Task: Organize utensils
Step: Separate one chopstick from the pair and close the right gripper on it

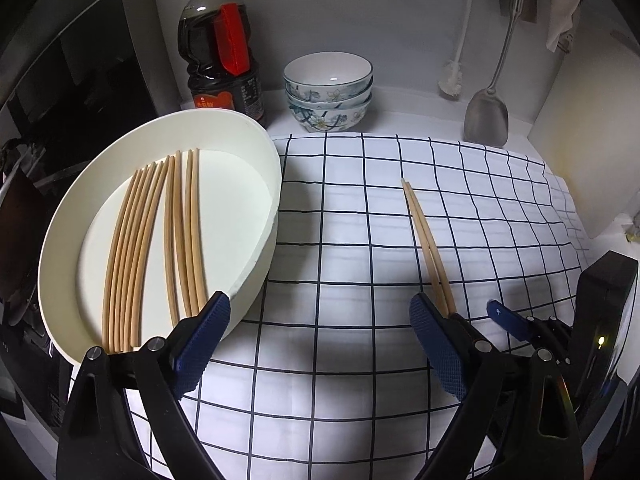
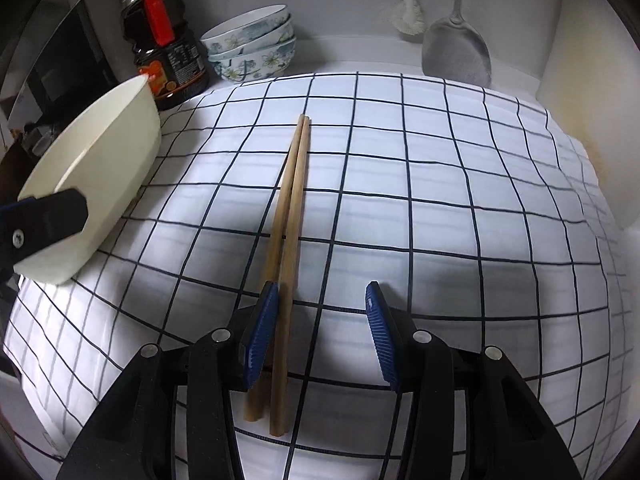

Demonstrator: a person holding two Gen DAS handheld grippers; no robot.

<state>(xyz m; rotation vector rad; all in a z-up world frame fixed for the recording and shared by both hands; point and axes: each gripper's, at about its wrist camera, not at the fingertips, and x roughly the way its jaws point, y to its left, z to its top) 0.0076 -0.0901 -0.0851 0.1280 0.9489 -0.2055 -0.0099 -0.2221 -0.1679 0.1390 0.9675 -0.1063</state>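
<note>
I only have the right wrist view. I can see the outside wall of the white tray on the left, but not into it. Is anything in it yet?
Observer: Yes. The left wrist view looks into the white tray, and a row of wooden chopsticks lies side by side along its floor.
Operator: Any room left in there?
Observer: Yes, the right part of its floor is bare.
Operator: Is the left gripper open or shut?
Observer: The left gripper is wide open and empty. One finger is at the tray's near rim, the other beside the loose pair of chopsticks on the cloth.
</note>
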